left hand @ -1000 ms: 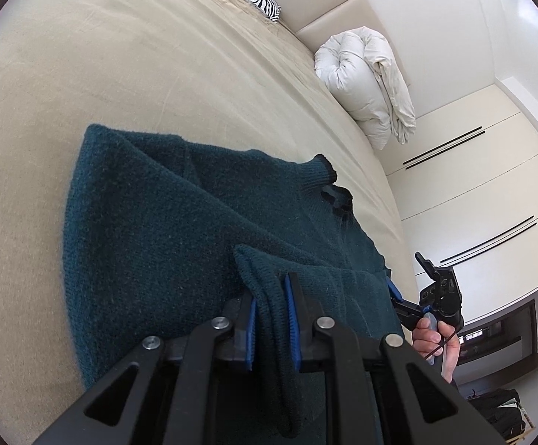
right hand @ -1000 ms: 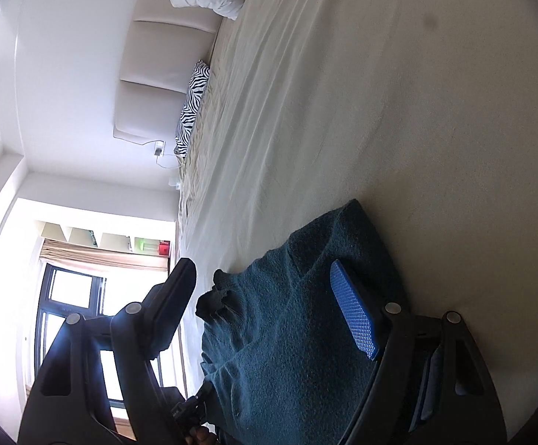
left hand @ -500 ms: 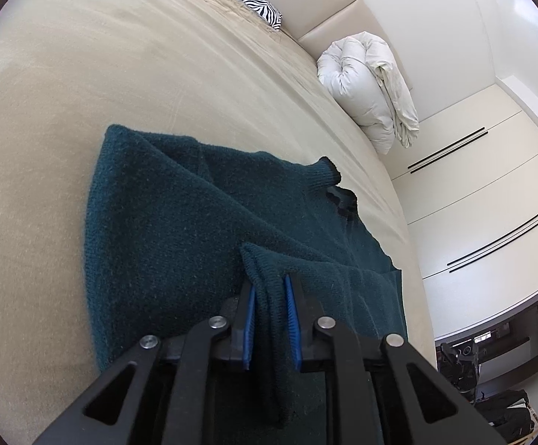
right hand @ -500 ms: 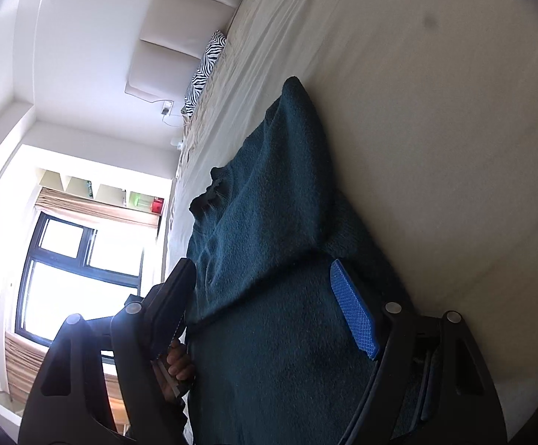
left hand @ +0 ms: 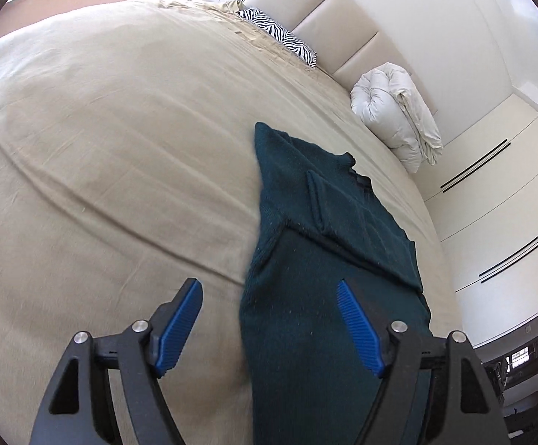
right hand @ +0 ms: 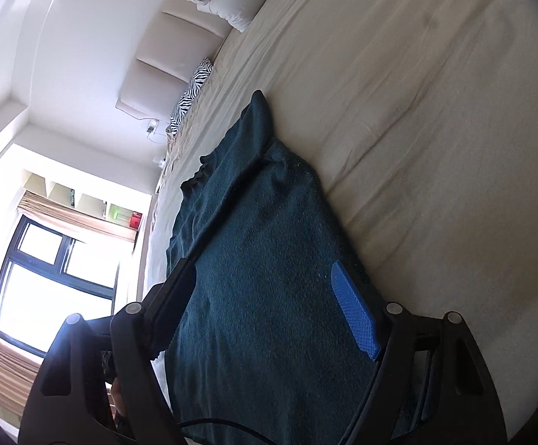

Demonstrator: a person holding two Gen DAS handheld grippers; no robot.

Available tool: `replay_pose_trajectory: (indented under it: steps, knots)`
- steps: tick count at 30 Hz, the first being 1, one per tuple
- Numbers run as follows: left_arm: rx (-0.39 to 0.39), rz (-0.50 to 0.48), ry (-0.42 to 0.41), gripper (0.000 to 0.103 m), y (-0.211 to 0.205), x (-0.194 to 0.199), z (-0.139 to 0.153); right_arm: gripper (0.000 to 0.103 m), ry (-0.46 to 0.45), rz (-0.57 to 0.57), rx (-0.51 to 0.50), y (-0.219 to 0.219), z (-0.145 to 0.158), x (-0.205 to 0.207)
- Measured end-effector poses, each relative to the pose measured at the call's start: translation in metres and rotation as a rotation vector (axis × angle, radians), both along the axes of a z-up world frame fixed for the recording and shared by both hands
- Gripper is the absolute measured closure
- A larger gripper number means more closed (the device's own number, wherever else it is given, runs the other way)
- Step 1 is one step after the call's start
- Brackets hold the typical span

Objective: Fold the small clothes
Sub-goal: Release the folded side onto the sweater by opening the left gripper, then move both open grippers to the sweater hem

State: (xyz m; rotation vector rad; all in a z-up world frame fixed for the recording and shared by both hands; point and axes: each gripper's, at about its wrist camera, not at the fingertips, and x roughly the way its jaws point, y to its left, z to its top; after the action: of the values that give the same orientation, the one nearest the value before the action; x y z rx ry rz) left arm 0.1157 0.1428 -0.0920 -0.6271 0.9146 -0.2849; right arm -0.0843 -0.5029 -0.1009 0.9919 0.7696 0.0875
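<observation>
Right tool (right hand: 265, 296) spread wide over dark teal sweater (right hand: 261, 259), folded on beige bed (right hand: 435, 129). Zebra pillow (right hand: 191, 96) by headboard.

My sweater (left hand: 328, 259) runs out of the lower edge in both views, so I cannot see its near end, and my own gripper bodies cover part of it. In the left wrist view my left gripper (left hand: 269, 328) has its right finger in front of the cloth, and the fabric close to the camera is blurred. In the right wrist view a hand (right hand: 119, 400) shows only as a small piece behind my right gripper (right hand: 265, 306).
</observation>
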Motion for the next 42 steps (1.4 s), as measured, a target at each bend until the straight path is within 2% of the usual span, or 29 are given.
replay_pose_trajectory:
  steps: [4,8,12,18,27,33,38,42]
  knots:
    - [-0.001,0.017,0.052,0.026,0.002,-0.054,-0.014,0.028,0.029,-0.002,-0.118,0.009,0.009,-0.027]
    - [0.026,-0.009,0.055,0.023,-0.007,-0.084,-0.016,0.028,0.067,0.003,-0.212,0.017,0.012,-0.041]
    - [0.049,-0.024,0.056,0.022,-0.011,-0.094,-0.016,0.028,0.088,-0.011,-0.262,0.02,0.012,-0.058]
    - [0.078,-0.056,0.067,0.022,-0.019,-0.11,-0.016,0.028,0.126,-0.023,-0.28,0.018,0.006,-0.078]
    - [0.102,-0.111,0.1,0.023,-0.034,-0.113,-0.015,0.028,0.181,-0.033,-0.358,0.019,0.01,-0.079]
    - [0.093,-0.166,0.128,0.026,-0.042,-0.121,-0.017,0.028,0.219,0.001,-0.355,0.018,0.011,-0.082]
    - [0.065,-0.201,0.165,0.028,-0.042,-0.129,-0.02,0.028,0.241,0.047,-0.252,0.013,0.008,-0.088]
    - [0.048,-0.229,0.2,0.031,-0.042,-0.134,-0.021,0.029,0.266,0.085,-0.21,0.013,0.007,-0.091]
